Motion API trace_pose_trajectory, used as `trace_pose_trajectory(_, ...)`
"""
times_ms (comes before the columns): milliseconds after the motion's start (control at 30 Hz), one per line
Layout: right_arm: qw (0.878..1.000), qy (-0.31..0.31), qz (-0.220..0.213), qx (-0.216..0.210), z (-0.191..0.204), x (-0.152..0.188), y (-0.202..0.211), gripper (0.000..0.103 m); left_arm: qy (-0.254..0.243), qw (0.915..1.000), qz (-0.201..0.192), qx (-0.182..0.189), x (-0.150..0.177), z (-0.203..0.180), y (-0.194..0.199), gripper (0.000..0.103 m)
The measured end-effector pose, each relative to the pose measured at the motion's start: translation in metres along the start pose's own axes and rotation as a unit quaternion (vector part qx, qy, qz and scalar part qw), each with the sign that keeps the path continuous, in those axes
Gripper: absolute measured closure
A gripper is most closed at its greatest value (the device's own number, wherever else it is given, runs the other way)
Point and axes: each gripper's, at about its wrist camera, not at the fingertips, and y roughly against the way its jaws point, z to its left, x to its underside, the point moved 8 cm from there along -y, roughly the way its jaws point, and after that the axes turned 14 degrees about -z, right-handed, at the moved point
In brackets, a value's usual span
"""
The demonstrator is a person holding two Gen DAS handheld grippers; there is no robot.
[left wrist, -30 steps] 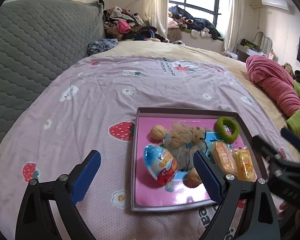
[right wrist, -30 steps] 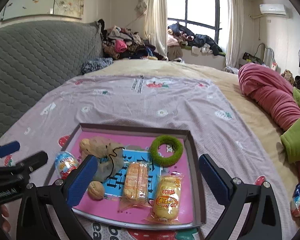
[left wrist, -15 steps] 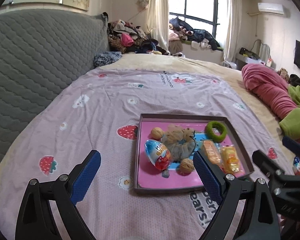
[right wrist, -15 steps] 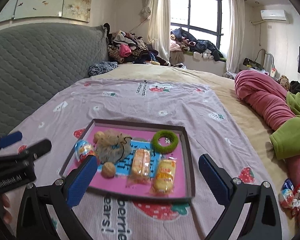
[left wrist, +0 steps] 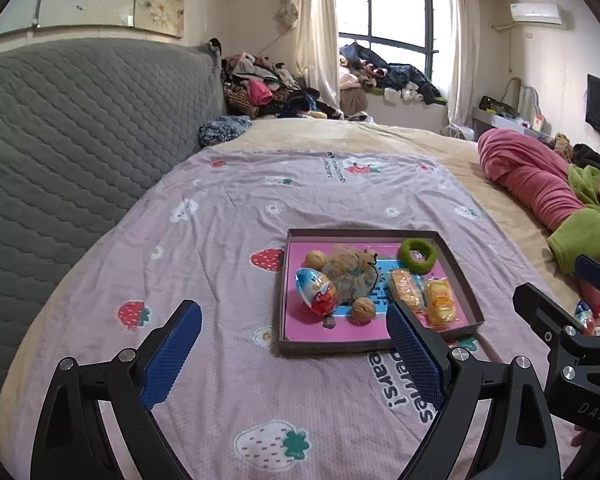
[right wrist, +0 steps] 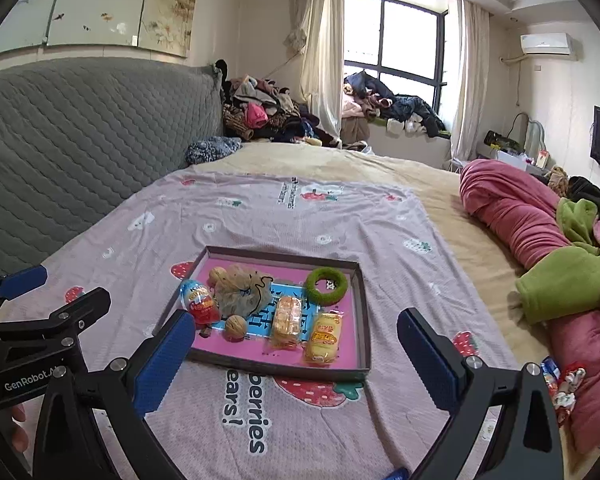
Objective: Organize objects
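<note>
A shallow tray with a pink floor lies on the strawberry-print bed cover. In it are a foil egg, two walnuts, a beige mesh pouch, a green ring and two wrapped snacks. My left gripper hangs open, nearer than the tray and left of it. Also on the near side, my right gripper is open and holds nothing.
A grey quilted headboard runs along the left. Rolled pink and green blankets lie on the right, with small snack packets beside them. Clothes are piled at the far end under the window.
Both grippers have drawn back and risen away from the tray, which now looks smaller and farther. Both stay open. The items in the tray have not moved.
</note>
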Motion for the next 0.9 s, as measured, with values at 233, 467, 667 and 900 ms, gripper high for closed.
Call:
trace_pose_trajectory(233, 1.000, -0.005, -0.003, 0.006, -0.004, -0.003, 0.029, 0.001, 0.000, 1.0000, -0.005, 0.006, -0.003, -0.002, 0.030, 0.009)
trace_pose_trajectory(467, 1.000, -0.010, -0.009, 0.000, -0.004, -0.005, 0.056, 0.001, 0.003, 1.0000, -0.003, 0.004, 0.007, 0.001, 0.055, 0.009)
trace_pose_trajectory(667, 1.000, -0.007, -0.008, 0.005, -0.002, -0.002, 0.077, 0.001, 0.012, 0.9999, -0.009, 0.002, 0.007, 0.006, 0.072, 0.009)
trace_pose_trajectory(900, 1.000, -0.011, -0.011, 0.008, 0.000, -0.002, 0.097, 0.001, 0.007, 0.9999, -0.012, -0.006, 0.008, 0.011, 0.087, 0.009)
